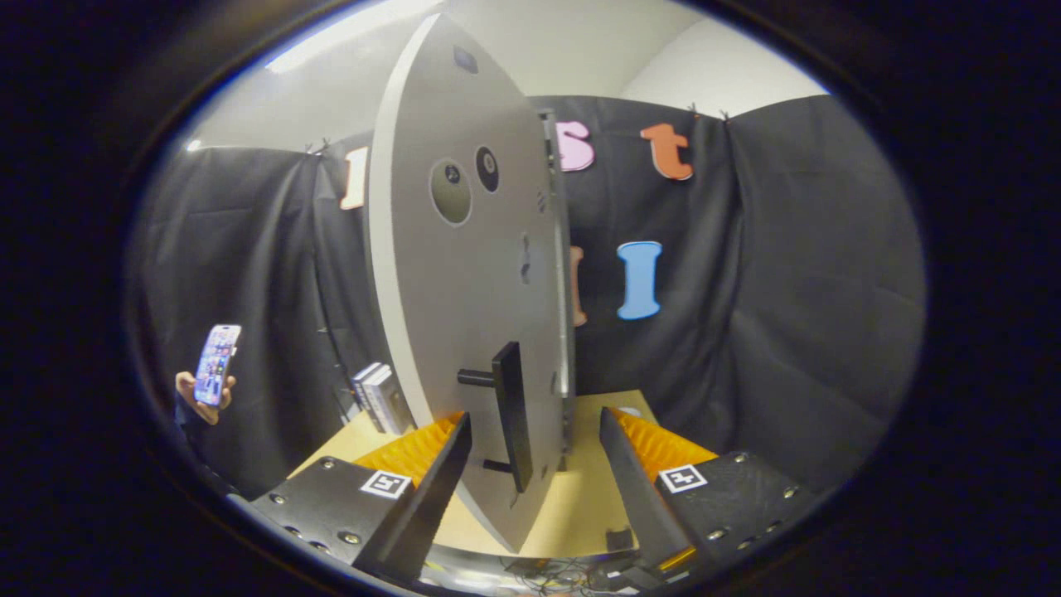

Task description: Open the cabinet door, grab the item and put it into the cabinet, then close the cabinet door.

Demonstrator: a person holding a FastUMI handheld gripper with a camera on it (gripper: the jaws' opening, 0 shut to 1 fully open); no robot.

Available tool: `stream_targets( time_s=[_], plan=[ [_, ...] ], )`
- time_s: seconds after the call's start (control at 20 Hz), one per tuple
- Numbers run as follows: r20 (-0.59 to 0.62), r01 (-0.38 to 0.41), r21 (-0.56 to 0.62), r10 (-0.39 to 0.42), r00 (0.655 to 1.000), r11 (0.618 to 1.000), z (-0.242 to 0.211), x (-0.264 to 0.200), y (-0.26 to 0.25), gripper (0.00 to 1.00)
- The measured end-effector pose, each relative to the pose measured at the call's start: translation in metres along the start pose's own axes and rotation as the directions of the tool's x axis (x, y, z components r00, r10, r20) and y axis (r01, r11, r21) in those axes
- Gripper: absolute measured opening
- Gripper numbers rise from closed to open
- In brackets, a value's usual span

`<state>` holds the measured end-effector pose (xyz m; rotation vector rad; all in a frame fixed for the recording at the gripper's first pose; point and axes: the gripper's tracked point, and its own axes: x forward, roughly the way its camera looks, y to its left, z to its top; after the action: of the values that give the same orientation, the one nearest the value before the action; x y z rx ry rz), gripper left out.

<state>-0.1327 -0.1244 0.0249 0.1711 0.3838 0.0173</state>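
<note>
The grey cabinet door (pixel 464 274) stands swung out toward me, seen almost edge-on, with its dark bar handle (pixel 511 414) low on its face. My gripper (pixel 535 435) is open, and the handle and the door's lower edge sit between its two fingers (pixel 439 473), with neither finger pressing on them. The cabinet body (pixel 565 332) shows as a thin strip just behind the door. The item for the cabinet cannot be made out.
A light wooden table (pixel 580 497) carries the cabinet. Two small boxes (pixel 381 398) stand on it beyond the left finger. Farther left, a hand (pixel 199 402) holds up a phone (pixel 217 363). Loose cables (pixel 555 572) lie below the table's front edge.
</note>
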Motion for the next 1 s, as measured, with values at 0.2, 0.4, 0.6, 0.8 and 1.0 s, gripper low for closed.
stream_targets(
  time_s=[0.2, 0.4, 0.6, 0.8, 1.0],
  plan=[
    [0.005, -0.099, 0.003, 0.099, 0.995, 0.995, 0.006, 0.026, 0.027, 0.93],
    [0.002, -0.196, 0.036, 0.196, 0.981, 0.98, 0.006, 0.048, 0.051, 0.95],
    [-0.003, -0.285, 0.023, 0.285, 0.958, 0.958, 0.004, 0.075, 0.069, 0.95],
    [-0.015, -0.351, 0.018, 0.351, 0.936, 0.936, -0.003, 0.103, 0.092, 0.96],
    [-0.017, -0.396, 0.019, 0.396, 0.918, 0.918, -0.007, 0.146, 0.12, 0.99]
  ],
)
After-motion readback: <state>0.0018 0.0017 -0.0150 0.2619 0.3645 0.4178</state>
